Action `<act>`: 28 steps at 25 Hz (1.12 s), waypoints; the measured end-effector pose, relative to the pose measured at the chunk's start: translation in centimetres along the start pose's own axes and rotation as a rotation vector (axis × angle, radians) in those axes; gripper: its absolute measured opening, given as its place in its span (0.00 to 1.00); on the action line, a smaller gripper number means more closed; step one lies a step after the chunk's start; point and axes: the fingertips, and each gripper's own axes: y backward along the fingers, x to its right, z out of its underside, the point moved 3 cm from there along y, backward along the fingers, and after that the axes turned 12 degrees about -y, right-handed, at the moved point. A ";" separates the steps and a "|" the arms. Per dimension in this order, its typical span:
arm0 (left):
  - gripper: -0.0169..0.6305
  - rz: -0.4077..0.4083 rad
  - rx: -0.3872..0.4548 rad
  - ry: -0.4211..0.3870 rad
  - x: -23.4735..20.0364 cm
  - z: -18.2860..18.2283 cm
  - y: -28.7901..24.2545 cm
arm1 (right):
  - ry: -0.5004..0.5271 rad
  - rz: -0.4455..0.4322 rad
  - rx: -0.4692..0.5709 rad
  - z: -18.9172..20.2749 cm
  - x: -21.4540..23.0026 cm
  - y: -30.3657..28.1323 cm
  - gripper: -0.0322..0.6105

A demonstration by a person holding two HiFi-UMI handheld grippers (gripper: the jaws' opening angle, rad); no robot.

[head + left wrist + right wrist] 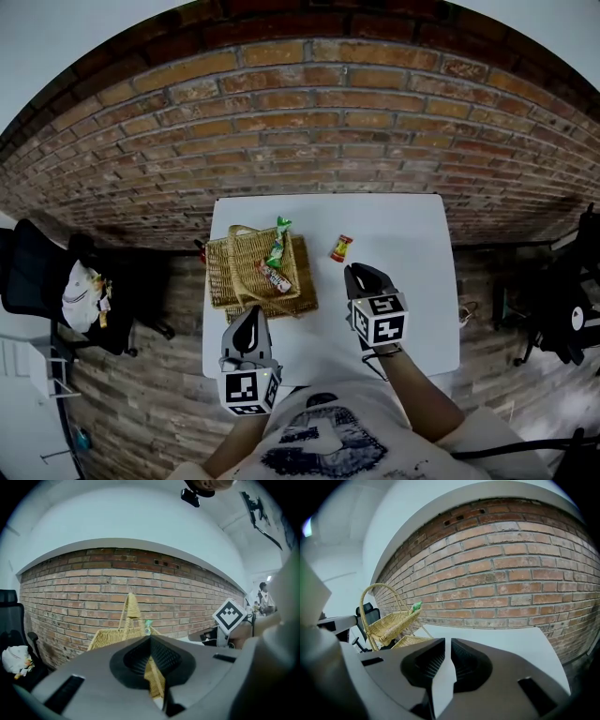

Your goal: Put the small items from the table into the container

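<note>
Wicker basket [221, 274] holds two packets [275, 277]; one red sweet [341, 247] lies on the table [412, 281], just ahead of the right gripper [356, 274]. Left gripper view: left gripper [150, 640] pinched together, empty, facing the basket. Right gripper view: jaws barely parted, empty, likely readied for that sweet.

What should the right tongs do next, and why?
Probably the right tongs should open wider and slide forward to the red-and-yellow candy. It lies on the white table, outside the wicker basket, just ahead of those tongs. Right now they hold nothing and show only a narrow gap, likely too small to fit around the candy.
</note>
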 end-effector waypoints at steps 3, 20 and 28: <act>0.10 0.061 0.010 -0.018 2.2 -0.4 -0.5 | -0.005 0.007 0.013 -0.1 0.4 0.8 0.13; 0.10 0.288 -0.010 -0.063 10.9 -2.2 -8.9 | -0.033 0.038 -0.019 -0.9 5.8 0.2 0.13; 0.10 0.336 -0.063 -0.039 13.2 -1.7 -12.6 | -0.051 0.009 -0.083 -0.3 7.9 -3.4 0.13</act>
